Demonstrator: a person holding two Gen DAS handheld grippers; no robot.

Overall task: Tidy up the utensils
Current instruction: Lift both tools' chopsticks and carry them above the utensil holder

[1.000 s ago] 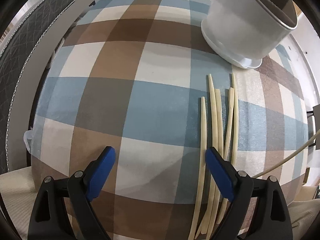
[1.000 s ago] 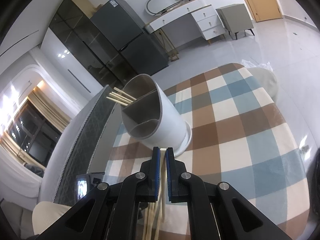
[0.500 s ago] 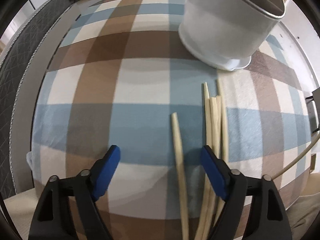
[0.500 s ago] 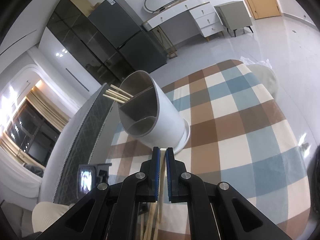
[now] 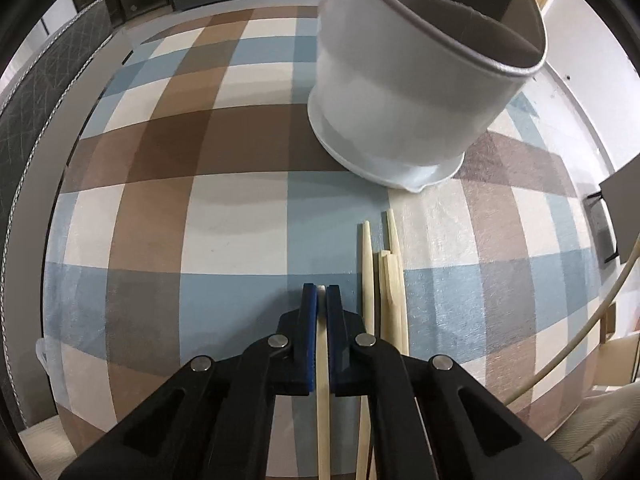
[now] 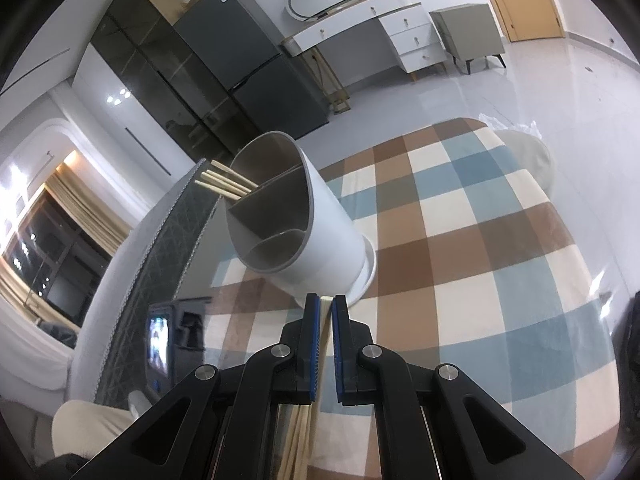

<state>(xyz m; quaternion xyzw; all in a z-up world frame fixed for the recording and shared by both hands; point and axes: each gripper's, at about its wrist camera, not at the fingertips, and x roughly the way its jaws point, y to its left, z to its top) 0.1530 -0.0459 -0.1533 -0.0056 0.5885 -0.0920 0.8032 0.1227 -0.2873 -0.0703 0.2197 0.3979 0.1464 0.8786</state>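
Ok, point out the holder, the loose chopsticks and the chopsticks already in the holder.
holder [image 5: 400,92], left wrist view, outer wall.
loose chopsticks [image 5: 390,280], left wrist view, mid-shafts.
stored chopsticks [image 6: 226,182], right wrist view, protruding ends.

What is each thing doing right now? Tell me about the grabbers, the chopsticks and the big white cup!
left gripper: shut on one chopstick.
right gripper: shut on another chopstick.
loose chopsticks: lying flat on the tablecloth.
utensil holder: upright, with chopsticks in one compartment.
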